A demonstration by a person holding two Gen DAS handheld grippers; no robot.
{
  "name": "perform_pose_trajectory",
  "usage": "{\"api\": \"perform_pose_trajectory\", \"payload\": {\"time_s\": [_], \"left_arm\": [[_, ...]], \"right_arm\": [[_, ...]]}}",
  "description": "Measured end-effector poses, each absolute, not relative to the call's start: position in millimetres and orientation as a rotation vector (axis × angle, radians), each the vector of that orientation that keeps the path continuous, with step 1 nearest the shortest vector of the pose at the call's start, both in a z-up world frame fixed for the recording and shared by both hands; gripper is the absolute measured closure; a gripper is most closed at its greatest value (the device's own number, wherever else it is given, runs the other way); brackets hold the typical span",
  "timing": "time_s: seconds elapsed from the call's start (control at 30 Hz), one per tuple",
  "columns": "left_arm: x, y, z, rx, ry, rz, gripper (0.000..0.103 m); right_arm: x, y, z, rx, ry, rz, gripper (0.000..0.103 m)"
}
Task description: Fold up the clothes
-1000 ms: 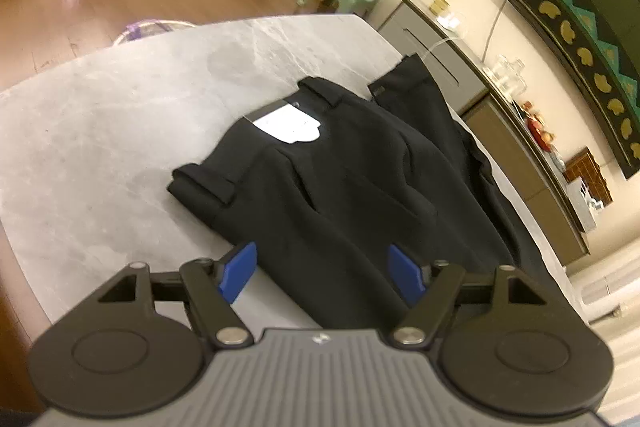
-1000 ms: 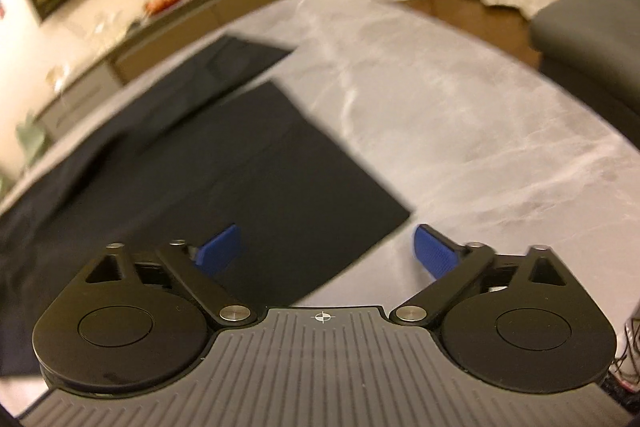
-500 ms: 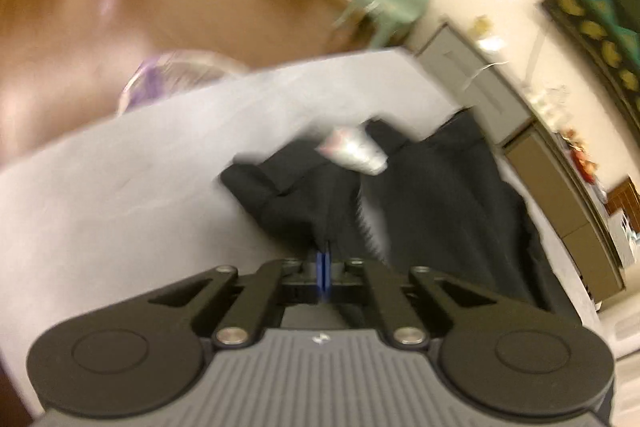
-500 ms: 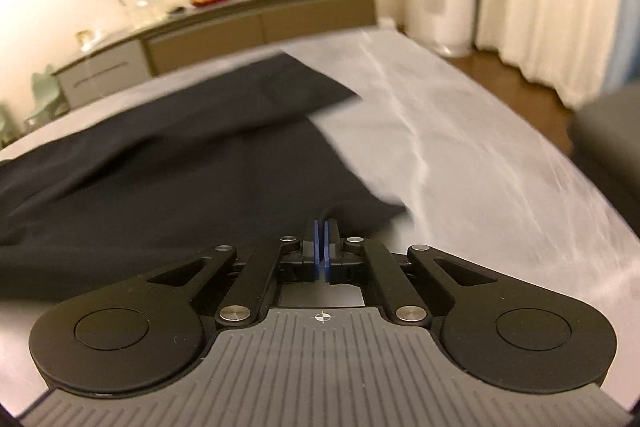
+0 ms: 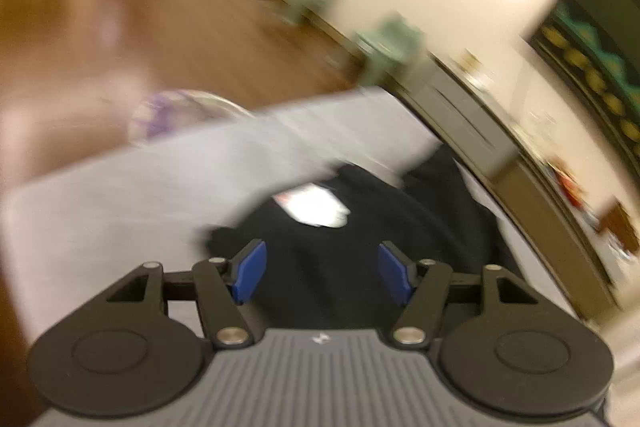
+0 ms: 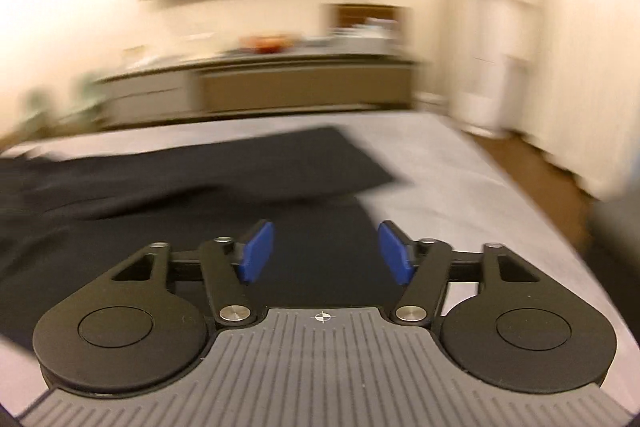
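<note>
A pale grey marbled table (image 6: 460, 179) fills the lower part of both wrist views, both heavily blurred. Across it lies a pair of black trousers (image 6: 180, 187), spread long and flat. Their long axis runs left to right across the right wrist view, with the leg ends toward the right and the bulk trailing off the left edge.

In the left wrist view the same trousers (image 5: 380, 227) show their waistband end, marked by a white label (image 5: 316, 209), lying ahead of and below the tool. So the left hand is nearer the waist and the right hand nearer the leg hems. Any coming fold probably depends on that split.

The left gripper (image 5: 322, 273) sits above the dark cloth, its blue pads (image 5: 250, 271) spread apart and widening. Fabric shows in the gap behind them, but neither pad appears to press on it.

The right gripper (image 6: 326, 253) is likewise spread and widening, blue pads (image 6: 258, 253) apart. Black cloth lies beneath the gap near the hem edge, apparently not pinched.

A sideboard (image 6: 304, 83) stands against the far wall.
</note>
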State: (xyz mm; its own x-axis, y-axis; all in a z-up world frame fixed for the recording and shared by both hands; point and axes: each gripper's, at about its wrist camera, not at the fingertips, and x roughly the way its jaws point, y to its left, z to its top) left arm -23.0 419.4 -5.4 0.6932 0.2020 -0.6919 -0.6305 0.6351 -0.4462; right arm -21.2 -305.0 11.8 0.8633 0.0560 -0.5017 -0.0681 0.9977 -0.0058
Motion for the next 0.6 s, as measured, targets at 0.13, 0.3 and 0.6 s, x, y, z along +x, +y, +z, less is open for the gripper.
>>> {"api": "perform_pose_trajectory", "payload": {"time_s": [0.13,0.3,0.6], "left_arm": [[28,406,-25,-0.709,0.729,0.370,0.038],[40,405,-37,-0.793,0.746,0.298,0.038],[40,421,-48,-0.873,0.746,0.275,0.036]], "right_arm": [[19,-200,28,-0.218,0.525,0.420,0.021],[70,-62,8,-0.424,0.554,0.746,0.022],[144,31,-59,-0.590,0.816,0.961,0.055]]}}
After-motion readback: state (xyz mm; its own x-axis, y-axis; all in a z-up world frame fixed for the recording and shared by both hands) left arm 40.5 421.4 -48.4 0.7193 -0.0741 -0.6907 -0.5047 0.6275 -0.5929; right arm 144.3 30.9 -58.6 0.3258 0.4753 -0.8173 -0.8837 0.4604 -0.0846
